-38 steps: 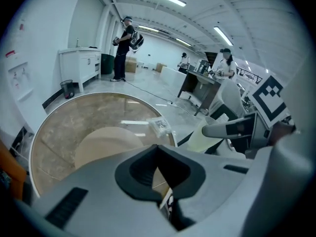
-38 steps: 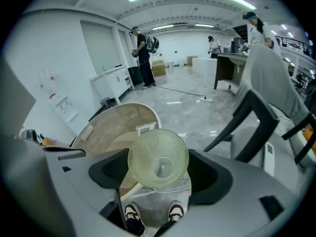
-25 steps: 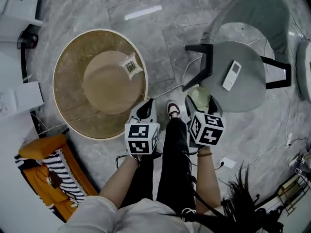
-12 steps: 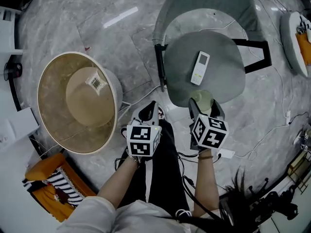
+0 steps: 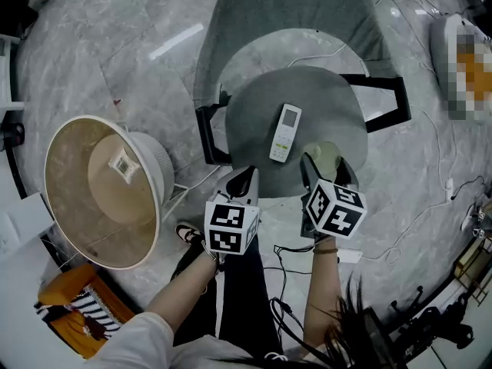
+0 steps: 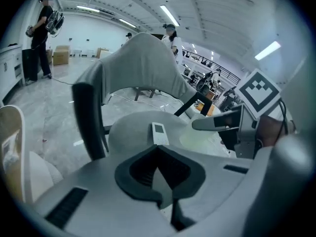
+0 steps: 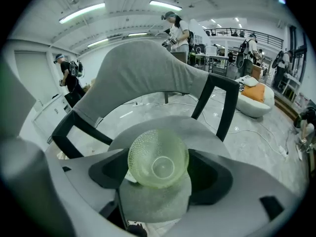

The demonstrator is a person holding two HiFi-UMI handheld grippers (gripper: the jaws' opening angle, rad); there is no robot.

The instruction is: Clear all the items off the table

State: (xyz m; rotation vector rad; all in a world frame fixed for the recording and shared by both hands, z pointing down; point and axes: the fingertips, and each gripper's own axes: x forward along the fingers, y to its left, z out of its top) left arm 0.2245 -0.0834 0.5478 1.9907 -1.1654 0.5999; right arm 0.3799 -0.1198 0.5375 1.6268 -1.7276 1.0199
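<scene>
Nearer the chair point(image 5: 327, 102) than before, your right gripper point(image 5: 323, 166) clamps a glass bowl point(image 7: 158, 158), left gripper point(image 5: 244, 179) closed empty; a slackened squeeze would drop it beside the remote point(image 5: 285, 133).

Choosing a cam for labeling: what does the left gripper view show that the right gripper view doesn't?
Only the left gripper view: the white remote lying on the seat of the gray chair, and the left hand-held gripper, jaws together with nothing between them.
Only the right gripper view: the right hand-held gripper shut on the green glass bowl, its dotted underside facing the camera.
Both: the gray chair's backrest and seat, and the bowl, which the left gripper view catches only as a pale patch at its right.
</scene>
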